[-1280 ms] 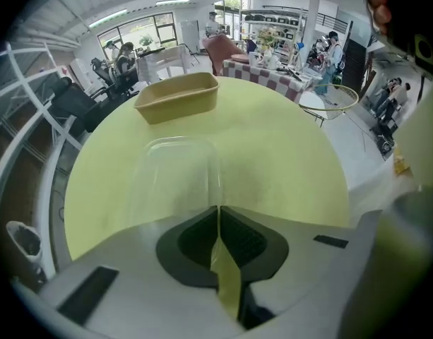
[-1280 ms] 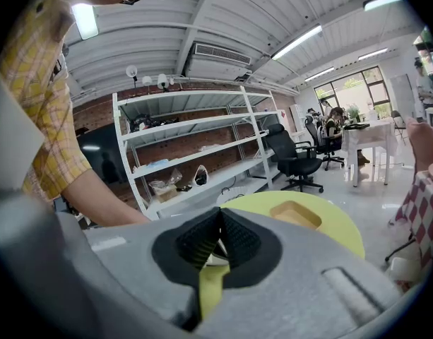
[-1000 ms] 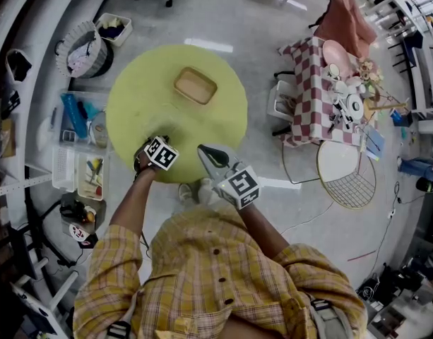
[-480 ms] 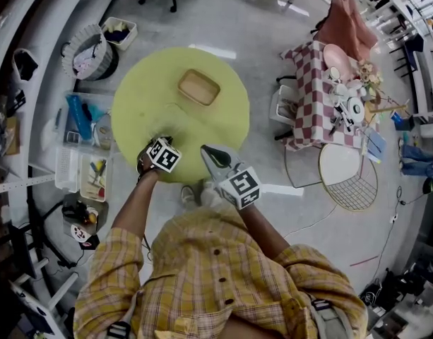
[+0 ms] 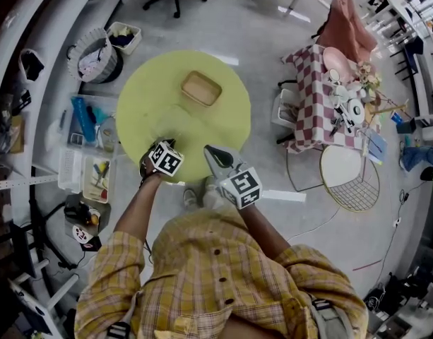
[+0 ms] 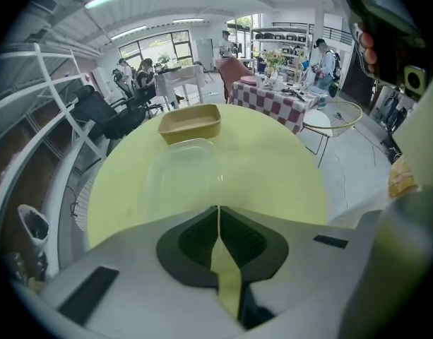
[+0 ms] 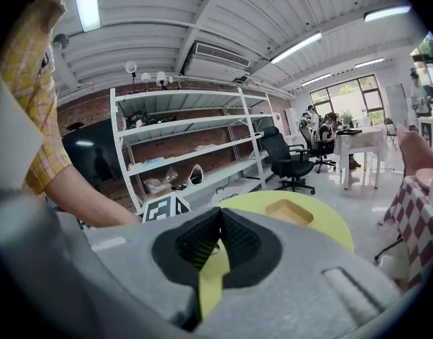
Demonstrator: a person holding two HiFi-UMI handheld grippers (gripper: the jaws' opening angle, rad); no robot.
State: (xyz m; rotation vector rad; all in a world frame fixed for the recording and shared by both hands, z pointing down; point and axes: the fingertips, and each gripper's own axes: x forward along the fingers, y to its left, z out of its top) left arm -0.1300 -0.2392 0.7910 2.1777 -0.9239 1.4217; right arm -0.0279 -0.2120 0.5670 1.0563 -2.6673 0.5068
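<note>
My left gripper (image 6: 218, 216) is shut with nothing between its jaws. It hovers over the near edge of a round yellow table (image 6: 273, 168). Just beyond its tips lies a clear plastic container (image 6: 181, 179), and behind that a tan tray (image 6: 190, 122). In the head view the left gripper (image 5: 163, 150) is above the table's (image 5: 142, 97) front edge, and the tan tray (image 5: 201, 88) sits at the far side. My right gripper (image 7: 219, 217) is also shut and empty. It is held off the table (image 7: 322, 228) at its near right edge (image 5: 210, 152). The left gripper's marker cube (image 7: 163, 207) shows in the right gripper view.
A checkered table (image 5: 318, 90) with dishes stands to the right, and a round wire table (image 5: 349, 175) nearer. Bins and baskets (image 5: 96, 55) lie on the floor at left, beside white shelves (image 7: 188, 168). Office chairs (image 6: 103, 111) stand beyond the yellow table.
The left gripper has drawn back and up, so the table, container and tray look farther off. Its marker cube has come into the right gripper view. Both stay shut.
</note>
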